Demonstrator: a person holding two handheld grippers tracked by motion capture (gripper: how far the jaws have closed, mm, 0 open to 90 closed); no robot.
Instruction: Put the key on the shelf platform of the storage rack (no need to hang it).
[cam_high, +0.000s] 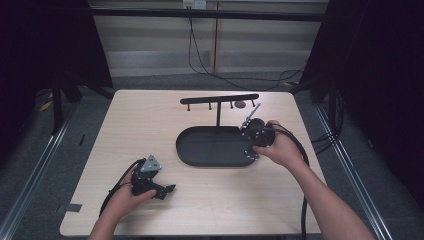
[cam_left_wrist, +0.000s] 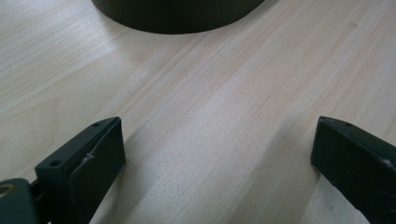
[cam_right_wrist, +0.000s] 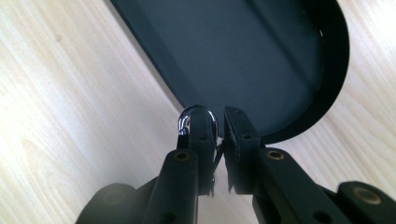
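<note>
My right tongs (cam_right_wrist: 215, 128) are pinched tight on a shiny metal ring (cam_right_wrist: 189, 119), holding it over the near rim of the black oval tray (cam_high: 200, 150), beside its hook stand (cam_high: 218, 100). My left tongs (cam_left_wrist: 217, 154) gape wide and empty above the bare table (cam_high: 135, 125), just short of the tray.

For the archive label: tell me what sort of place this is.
Probably a lab or studio set up for recording. A bare wooden table stands between dark curtains, cables run across the floor behind it, and a black tray stand is the main prop.
</note>
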